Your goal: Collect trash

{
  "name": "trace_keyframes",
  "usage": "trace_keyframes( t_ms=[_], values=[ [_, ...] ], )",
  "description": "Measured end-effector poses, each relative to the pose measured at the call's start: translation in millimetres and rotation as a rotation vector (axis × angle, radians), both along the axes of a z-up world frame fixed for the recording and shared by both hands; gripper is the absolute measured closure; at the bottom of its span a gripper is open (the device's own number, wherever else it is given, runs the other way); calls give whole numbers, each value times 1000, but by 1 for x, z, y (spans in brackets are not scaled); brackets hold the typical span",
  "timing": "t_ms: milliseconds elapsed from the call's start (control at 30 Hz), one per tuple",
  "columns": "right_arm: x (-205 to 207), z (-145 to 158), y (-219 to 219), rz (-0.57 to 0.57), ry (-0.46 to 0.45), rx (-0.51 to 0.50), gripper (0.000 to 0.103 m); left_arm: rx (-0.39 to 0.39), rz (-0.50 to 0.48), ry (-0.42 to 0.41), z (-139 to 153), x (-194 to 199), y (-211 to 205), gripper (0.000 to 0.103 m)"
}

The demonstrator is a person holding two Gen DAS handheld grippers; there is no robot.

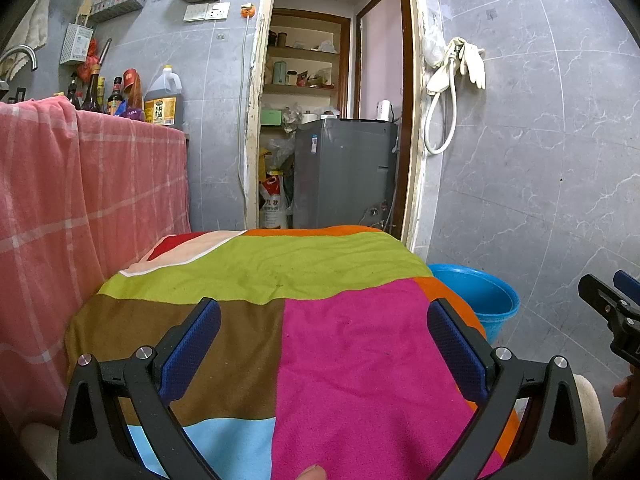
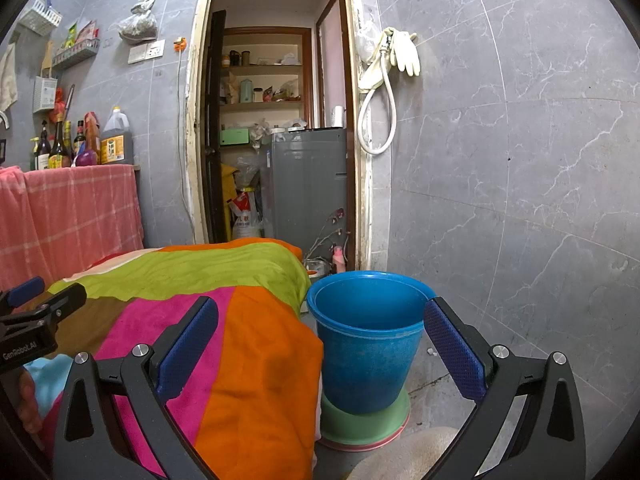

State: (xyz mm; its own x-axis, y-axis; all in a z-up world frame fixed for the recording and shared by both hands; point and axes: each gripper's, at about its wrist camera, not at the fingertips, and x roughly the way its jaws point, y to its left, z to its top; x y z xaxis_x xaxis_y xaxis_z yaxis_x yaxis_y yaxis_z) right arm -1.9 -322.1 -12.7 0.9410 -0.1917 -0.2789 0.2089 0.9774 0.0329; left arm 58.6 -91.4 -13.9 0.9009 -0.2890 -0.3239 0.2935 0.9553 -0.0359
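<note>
A blue plastic bucket (image 2: pixel 366 344) stands on the floor on a green base, right of a low table under a patchwork cloth (image 2: pixel 208 280). In the left wrist view the bucket (image 1: pixel 480 296) shows past the cloth's (image 1: pixel 320 320) right edge. My left gripper (image 1: pixel 324 328) is open and empty above the cloth. My right gripper (image 2: pixel 320 330) is open and empty, its fingers either side of the cloth's corner and the bucket. Each gripper shows at the edge of the other's view: the right one (image 1: pixel 612 308), the left one (image 2: pixel 40 300). No trash shows on the cloth.
A counter draped in pink checked cloth (image 1: pixel 80 200) with bottles stands at the left. A doorway ahead opens on a grey washing machine (image 1: pixel 344 172) and shelves. A hose and gloves (image 2: pixel 384 80) hang on the grey tiled wall at the right. A pink bottle (image 2: pixel 339 258) stands behind the bucket.
</note>
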Motion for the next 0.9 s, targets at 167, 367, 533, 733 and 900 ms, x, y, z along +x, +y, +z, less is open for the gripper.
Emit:
trace_keyframes(
  t_ms=[167,367,533,733,900],
  values=[
    [1,0,0,0,0,0,0,-1,-2,0,0,0,1,2],
    [1,0,1,0,0,-2,0,-8,10,13,0,1,2,2],
    [1,0,1,-1,0,-2,0,-9,14,32,1,3,4,2],
    [1,0,1,-1,-1,-3,0,0,14,15,1,2,1,2],
    [1,0,1,-1,0,-3,0,7,12,7,0,2,1,2]
  ],
)
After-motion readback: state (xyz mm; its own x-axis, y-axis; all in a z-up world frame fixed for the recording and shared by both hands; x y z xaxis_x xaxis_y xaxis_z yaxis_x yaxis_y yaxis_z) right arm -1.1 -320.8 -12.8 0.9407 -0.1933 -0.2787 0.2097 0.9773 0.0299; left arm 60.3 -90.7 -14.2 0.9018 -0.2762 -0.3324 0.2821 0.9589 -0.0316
